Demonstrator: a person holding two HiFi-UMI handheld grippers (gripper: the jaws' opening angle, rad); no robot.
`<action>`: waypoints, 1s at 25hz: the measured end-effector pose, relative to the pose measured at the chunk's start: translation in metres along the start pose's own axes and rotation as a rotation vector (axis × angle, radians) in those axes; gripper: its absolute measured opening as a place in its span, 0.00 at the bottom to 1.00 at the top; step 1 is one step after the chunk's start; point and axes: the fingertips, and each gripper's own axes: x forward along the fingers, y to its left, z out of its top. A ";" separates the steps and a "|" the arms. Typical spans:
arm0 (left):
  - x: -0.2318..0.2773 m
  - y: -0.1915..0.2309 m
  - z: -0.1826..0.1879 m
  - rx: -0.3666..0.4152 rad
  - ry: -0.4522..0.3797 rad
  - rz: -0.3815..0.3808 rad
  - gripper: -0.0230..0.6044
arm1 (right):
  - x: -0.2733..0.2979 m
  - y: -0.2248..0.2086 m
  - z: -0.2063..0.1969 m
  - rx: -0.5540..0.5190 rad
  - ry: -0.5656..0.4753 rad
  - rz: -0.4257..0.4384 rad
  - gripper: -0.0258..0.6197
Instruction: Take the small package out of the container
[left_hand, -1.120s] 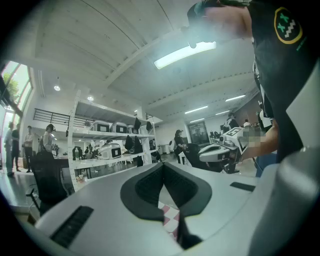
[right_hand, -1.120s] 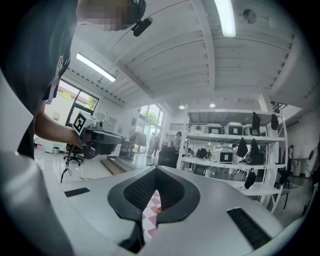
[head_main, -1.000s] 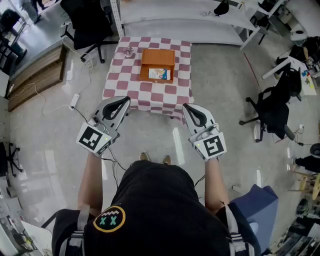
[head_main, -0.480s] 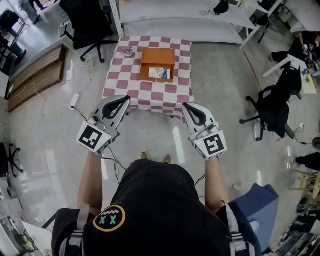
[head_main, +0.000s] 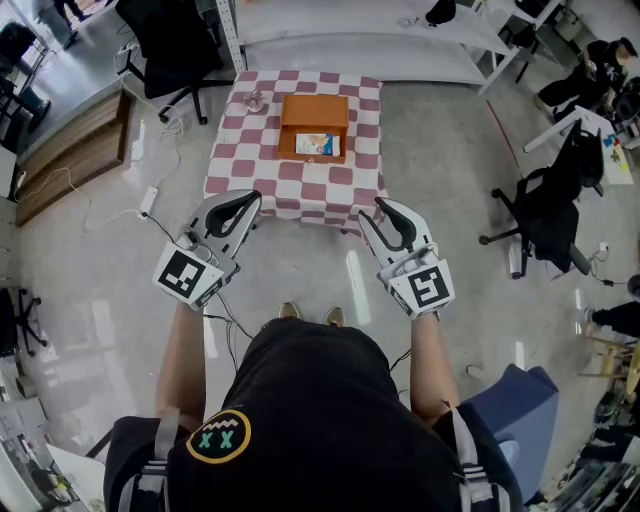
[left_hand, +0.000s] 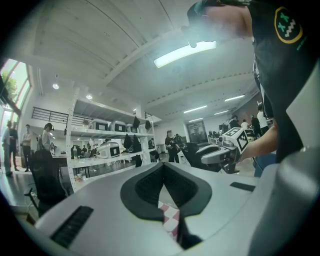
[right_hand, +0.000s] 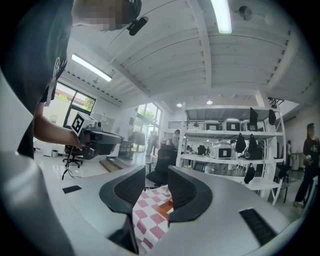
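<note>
An orange container (head_main: 314, 125) sits on a small table with a red-and-white checked cloth (head_main: 250, 160). A small white and blue package (head_main: 318, 146) lies in its near part. My left gripper (head_main: 243, 200) hangs short of the table's near left corner, jaws shut with nothing between them. My right gripper (head_main: 390, 207) hangs off the near right corner; its jaws are opening, a gap shows between the pads (right_hand: 182, 187), and nothing is in it. In the right gripper view the cloth (right_hand: 150, 215) and a bit of the orange container (right_hand: 165, 205) show through that gap.
A small metal object (head_main: 257, 100) lies on the cloth's far left. Black office chairs (head_main: 172, 45) stand left of the table and at the right (head_main: 548, 215). A white bench (head_main: 370, 40) runs behind the table. Cables (head_main: 150, 205) trail on the floor at the left.
The right gripper's jaws have parted from shut to slightly apart. The left gripper holds its place. The head view has shifted slightly.
</note>
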 end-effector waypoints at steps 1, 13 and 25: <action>0.001 -0.001 0.001 -0.006 -0.001 0.000 0.06 | 0.000 0.000 0.000 0.001 0.001 -0.001 0.31; -0.004 0.008 -0.007 0.015 0.013 0.019 0.06 | 0.000 -0.009 -0.002 0.000 -0.001 -0.024 0.66; -0.003 0.006 -0.009 0.018 0.015 0.015 0.06 | -0.002 -0.017 -0.004 -0.017 -0.006 -0.074 0.96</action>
